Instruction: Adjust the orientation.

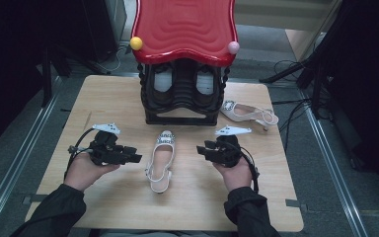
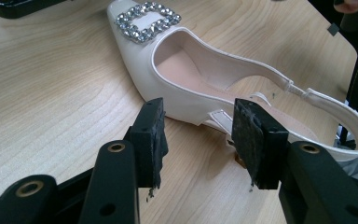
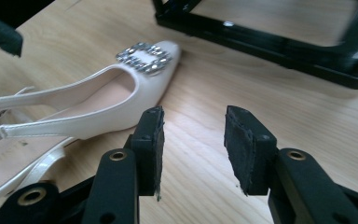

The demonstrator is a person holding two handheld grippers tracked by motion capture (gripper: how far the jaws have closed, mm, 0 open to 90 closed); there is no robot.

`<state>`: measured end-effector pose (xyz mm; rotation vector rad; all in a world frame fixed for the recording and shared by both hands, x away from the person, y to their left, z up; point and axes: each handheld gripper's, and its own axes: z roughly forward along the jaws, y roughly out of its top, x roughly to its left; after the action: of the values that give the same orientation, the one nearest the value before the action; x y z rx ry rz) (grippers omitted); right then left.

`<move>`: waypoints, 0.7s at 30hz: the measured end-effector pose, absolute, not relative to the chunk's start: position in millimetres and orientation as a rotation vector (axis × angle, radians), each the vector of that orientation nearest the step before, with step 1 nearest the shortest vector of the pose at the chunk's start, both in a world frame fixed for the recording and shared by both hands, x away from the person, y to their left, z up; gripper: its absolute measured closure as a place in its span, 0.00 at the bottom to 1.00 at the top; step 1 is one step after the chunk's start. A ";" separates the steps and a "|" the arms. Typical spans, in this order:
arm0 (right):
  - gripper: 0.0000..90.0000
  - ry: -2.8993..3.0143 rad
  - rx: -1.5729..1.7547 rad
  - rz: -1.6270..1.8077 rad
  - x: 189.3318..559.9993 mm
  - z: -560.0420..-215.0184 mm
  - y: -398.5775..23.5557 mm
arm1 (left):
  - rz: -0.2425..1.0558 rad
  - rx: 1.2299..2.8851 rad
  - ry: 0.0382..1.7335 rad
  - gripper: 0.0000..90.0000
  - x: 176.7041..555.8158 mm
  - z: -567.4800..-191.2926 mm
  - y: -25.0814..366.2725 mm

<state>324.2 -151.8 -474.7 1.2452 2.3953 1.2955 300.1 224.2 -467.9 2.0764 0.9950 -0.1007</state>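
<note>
White leather shoe (image 1: pixel 161 161) with a sparkly buckle (image 1: pixel 166 138) is lying flat in the middle of the table (image 1: pixel 108 98), between my two hands. Its long axis runs away from me: toe and buckle point at the black rack (image 1: pixel 181 96) with the red top, heel and strap sit closest to me.

My left tongs (image 1: pixel 134 155) are spread, nothing between the pads, aimed in at the shoe's side around the heel strap. From the left gripper view the shoe is just past the tips, not touching as far as I can tell. My right tongs (image 1: pixel 203 150) are spread too, nothing pinched, and in the right gripper view the toe sits off to the left of the pads, apart from them.

So both hands are about level with the shoe, one on each flank, and I'd say the left is a touch nearer.

The matching shoe (image 1: pixel 248 113) is well off to the right, next to the rack, lying crossways.
</note>
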 end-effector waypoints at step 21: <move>1.00 2.224 1.460 1.329 346.8 -451.9 -231.1 | -0.116 2.069 0.972 0.59 299.3 -462.8 225.0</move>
<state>346.8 -231.1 -451.9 1.4599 2.2244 1.3290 299.3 225.0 -462.8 2.0693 0.9718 -0.1162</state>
